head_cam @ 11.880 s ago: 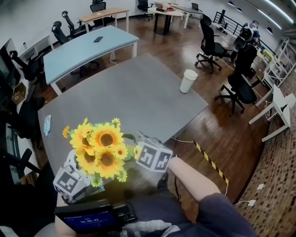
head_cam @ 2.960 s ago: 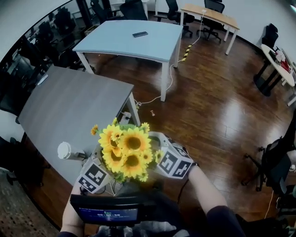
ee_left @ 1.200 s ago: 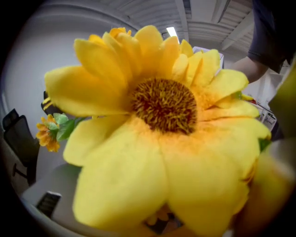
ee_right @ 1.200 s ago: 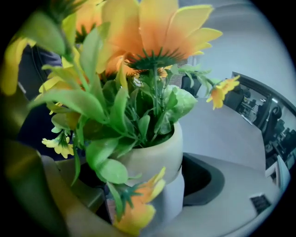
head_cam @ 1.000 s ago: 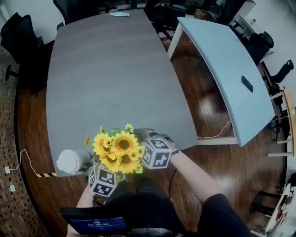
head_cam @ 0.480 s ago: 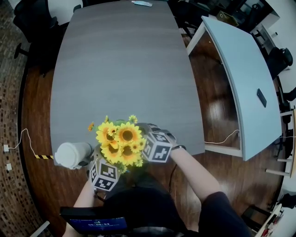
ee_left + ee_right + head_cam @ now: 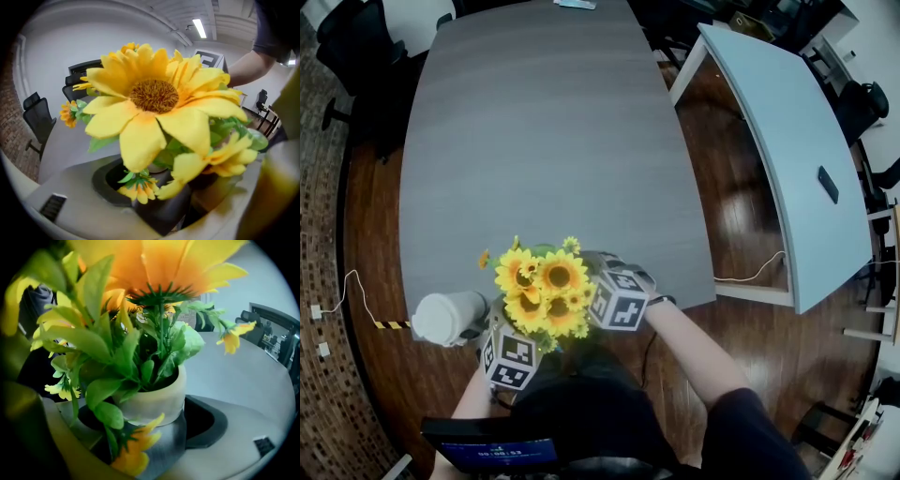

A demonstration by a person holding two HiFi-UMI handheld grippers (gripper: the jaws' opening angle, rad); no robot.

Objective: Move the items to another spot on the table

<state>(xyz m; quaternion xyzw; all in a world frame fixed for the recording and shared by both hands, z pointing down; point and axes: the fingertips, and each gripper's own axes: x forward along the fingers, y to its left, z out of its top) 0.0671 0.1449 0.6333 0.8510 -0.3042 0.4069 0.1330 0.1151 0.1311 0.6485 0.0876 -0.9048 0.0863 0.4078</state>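
A bunch of artificial sunflowers [image 7: 542,295] in a cream pot [image 7: 152,401] hangs just over the near edge of the long grey table [image 7: 544,141]. My left gripper [image 7: 523,328] holds it from the left. Its jaws have just been closing, with the pot's base between them under the big bloom [image 7: 154,96]. My right gripper [image 7: 584,292] grips from the right, and the pot's wall rests against its grey pad [image 7: 171,441]. Leaves and petals hide most of both jaws.
A white lidded paper cup [image 7: 445,317] stands at the table's near left corner, next to the left gripper. A small flat object [image 7: 575,4] lies at the far end. A pale blue table [image 7: 778,141] stands to the right, across a strip of wood floor. Office chairs [image 7: 337,47] stand at the far left.
The person has walked round to the table's end, carrying the flowers in both grippers. Over the last second the pot and both grippers have sunk slightly towards the near edge.
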